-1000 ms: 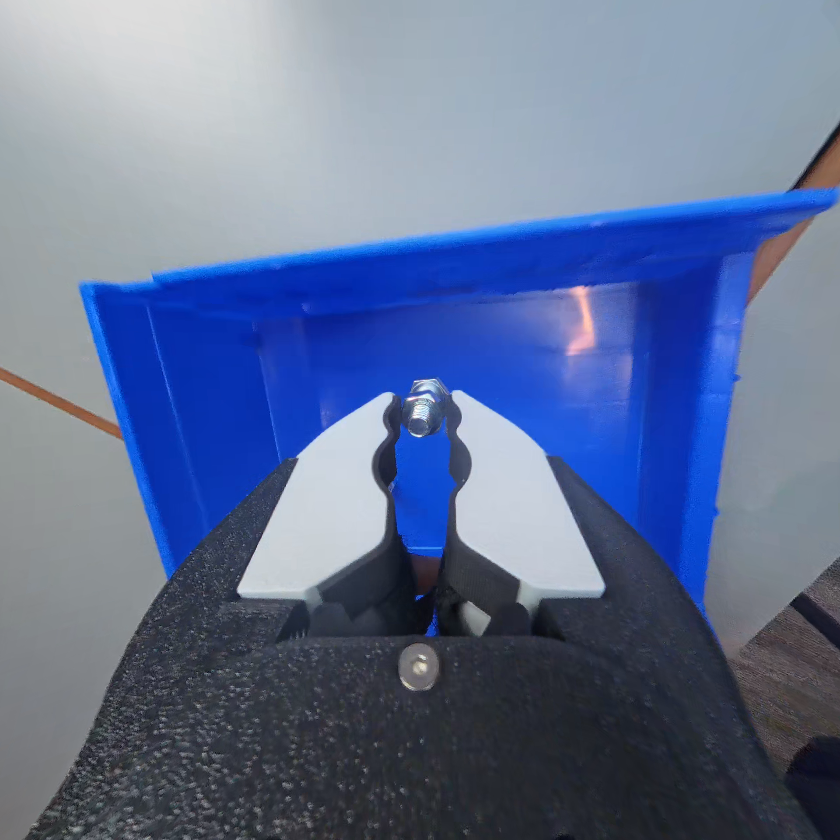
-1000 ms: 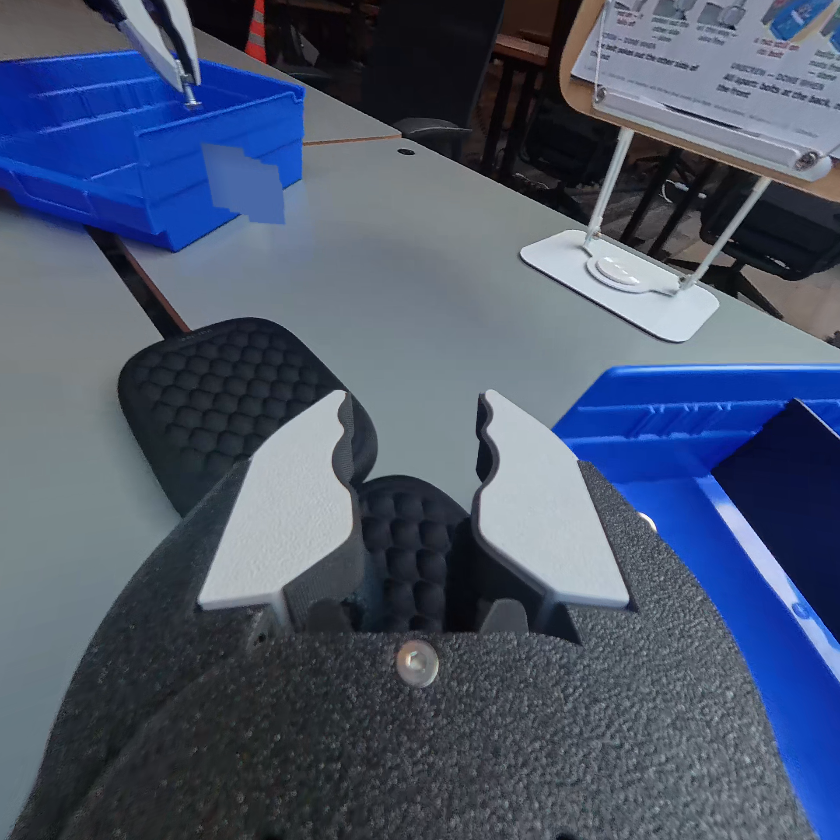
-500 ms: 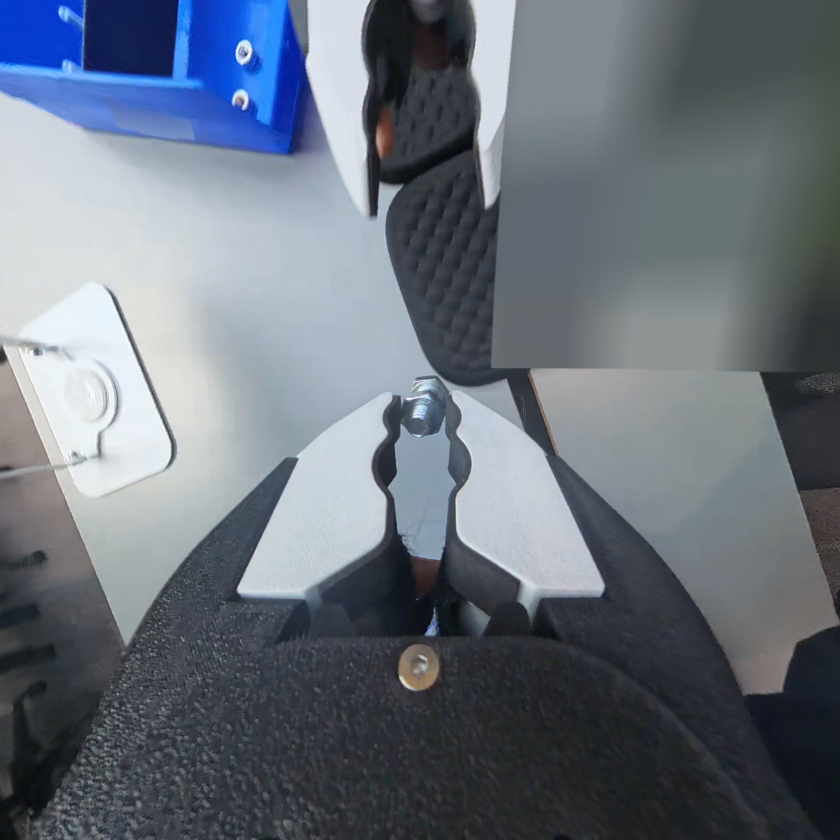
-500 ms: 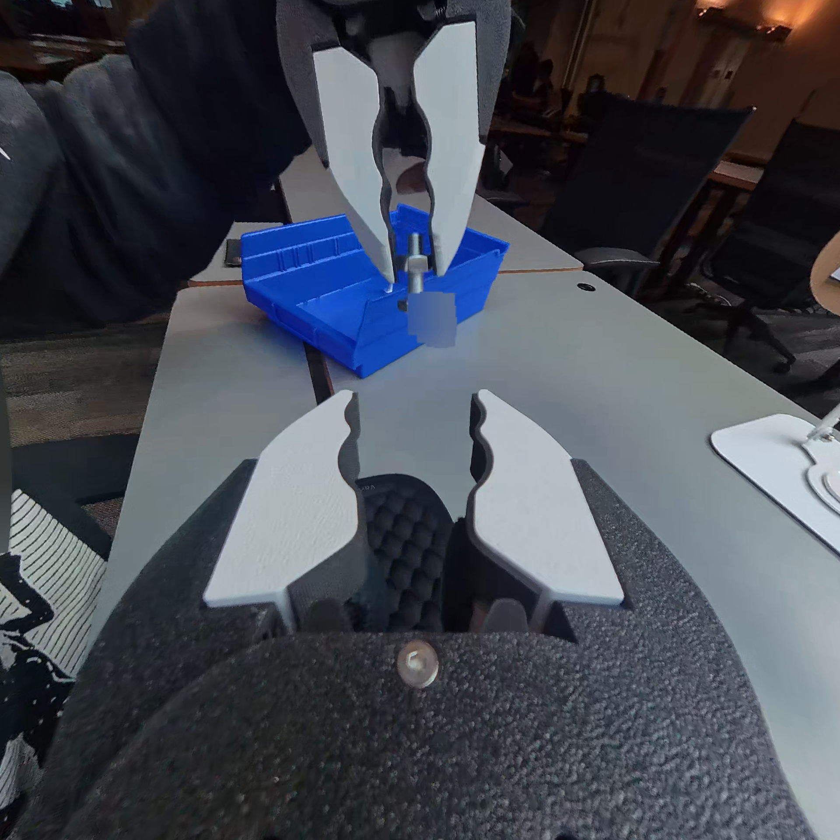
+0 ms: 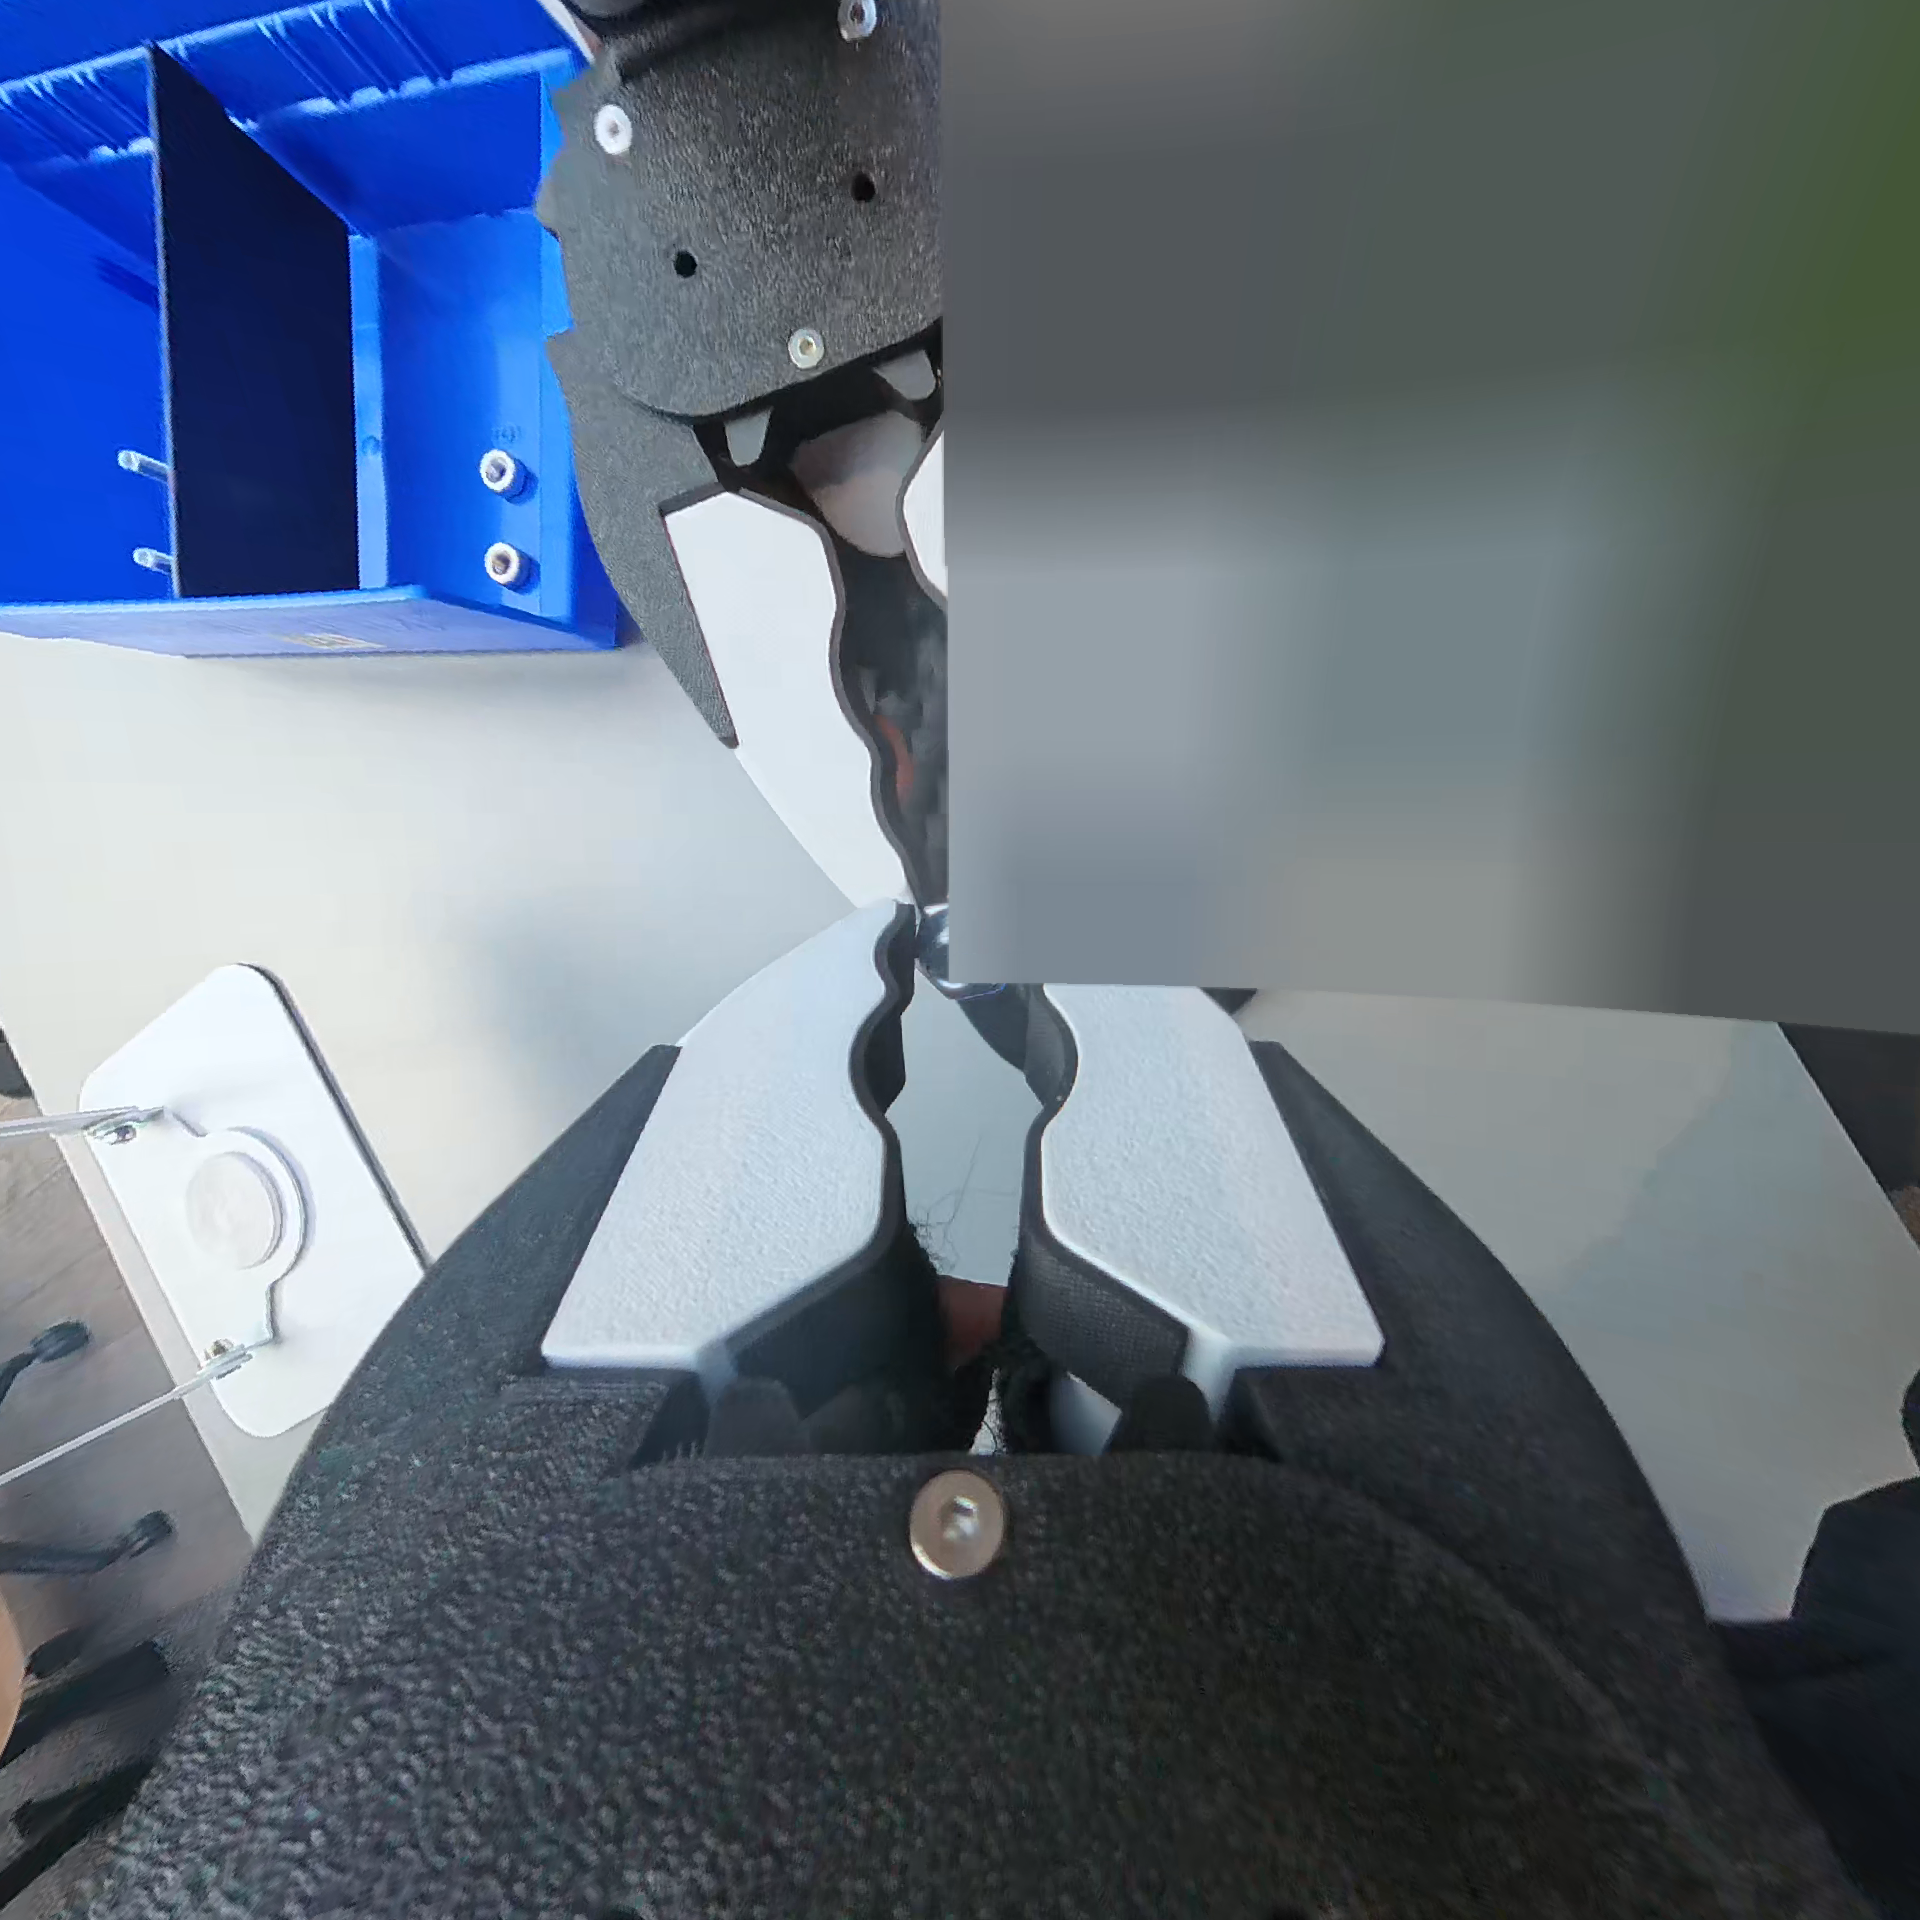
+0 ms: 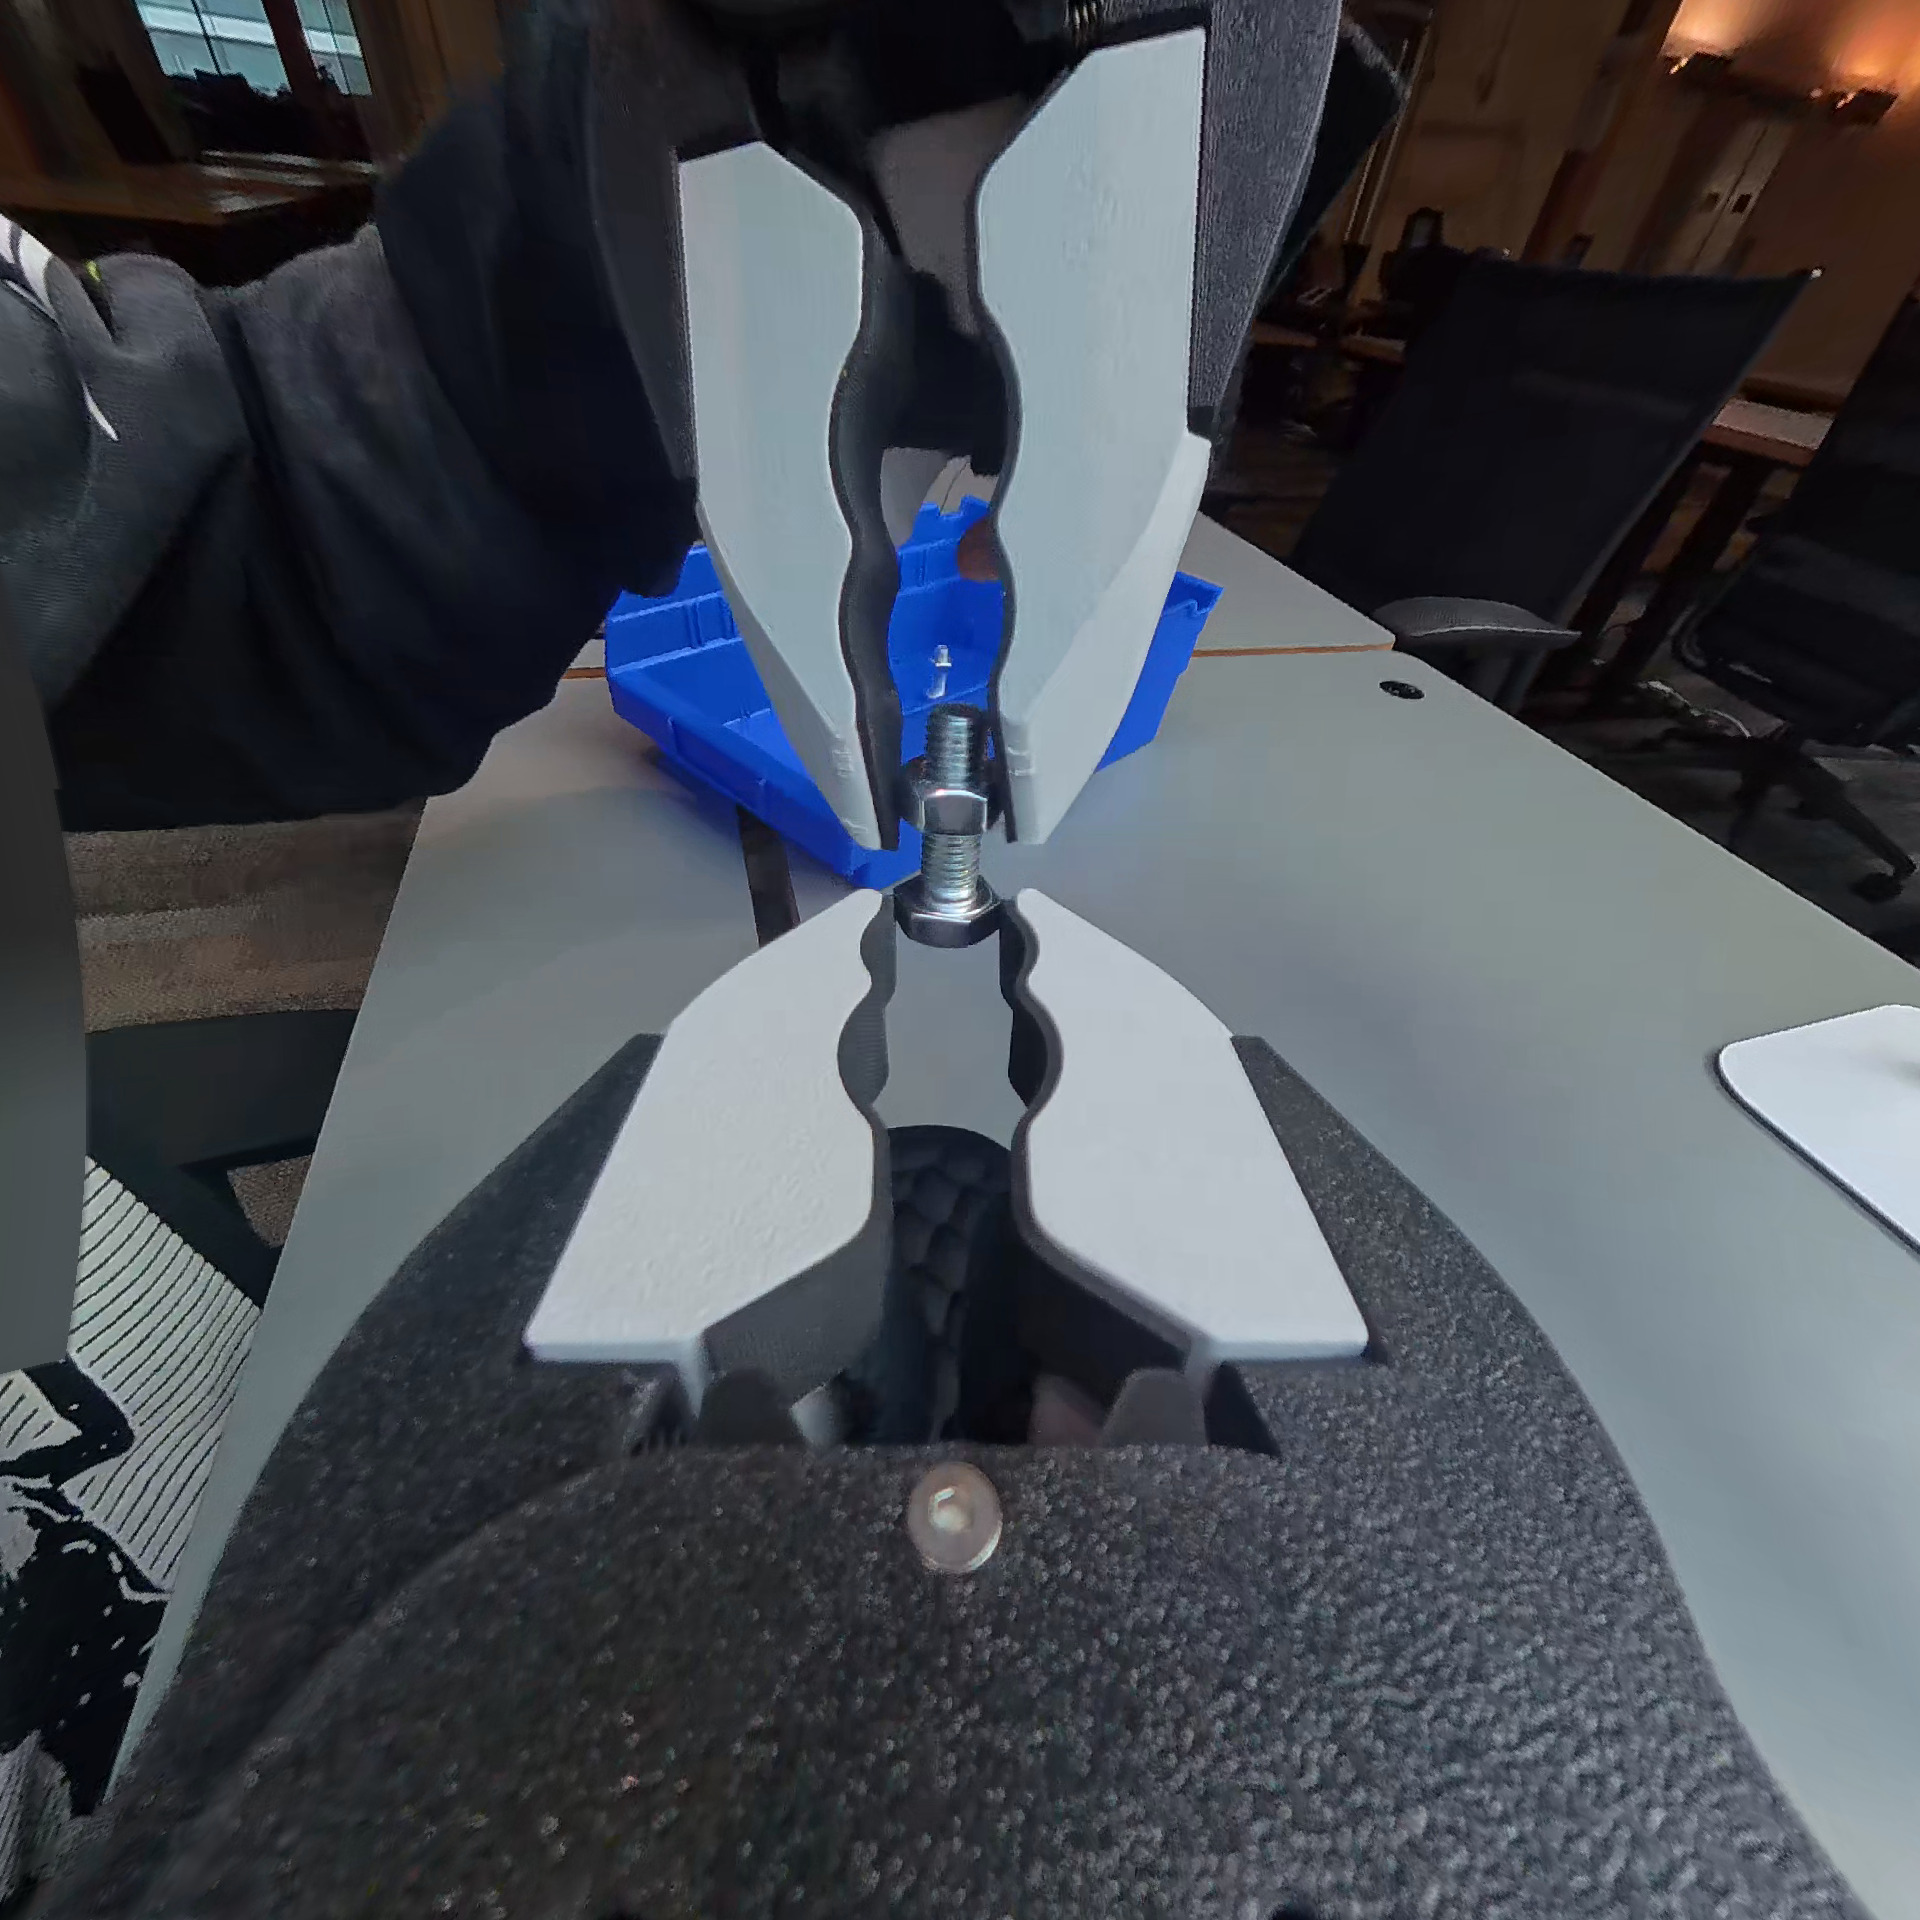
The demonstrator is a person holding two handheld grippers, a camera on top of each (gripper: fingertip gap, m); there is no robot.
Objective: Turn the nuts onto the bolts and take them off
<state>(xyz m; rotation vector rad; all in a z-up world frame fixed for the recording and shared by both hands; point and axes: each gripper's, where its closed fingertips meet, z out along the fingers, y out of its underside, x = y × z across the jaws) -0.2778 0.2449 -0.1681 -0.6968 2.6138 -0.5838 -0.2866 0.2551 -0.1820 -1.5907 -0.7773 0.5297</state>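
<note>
A silver bolt (image 6: pixel 951 857) hangs in the air between my two grippers, which meet tip to tip above the grey table (image 6: pixel 1403 935). My left gripper (image 6: pixel 940 821) comes down from above and is shut on the nut (image 6: pixel 943 805) halfway along the thread. My right gripper (image 6: pixel 948 916) is shut on the hex head (image 6: pixel 945 923) at the bolt's lower end. In the left wrist view my left gripper (image 5: pixel 928 940) holds a glimpse of metal (image 5: pixel 935 935); a blurred patch hides the rest. One finger (image 5: pixel 769 665) of the right gripper shows above it.
A blue bin (image 6: pixel 686 665) stands behind the grippers. A divided blue bin (image 5: pixel 447 364) with bolts (image 5: pixel 499 473) through its wall is at the far left. A white stand base (image 5: pixel 239 1195) lies on the table edge. A black pad (image 6: pixel 945 1195) lies below. A dark sleeve (image 6: pixel 364 520) is at left. My two grippers' fingertips are within a few centimetres of each other.
The left gripper carried the bolt away from the blue bin to the right gripper. The right gripper, open before, has shut on the bolt's lower end.
</note>
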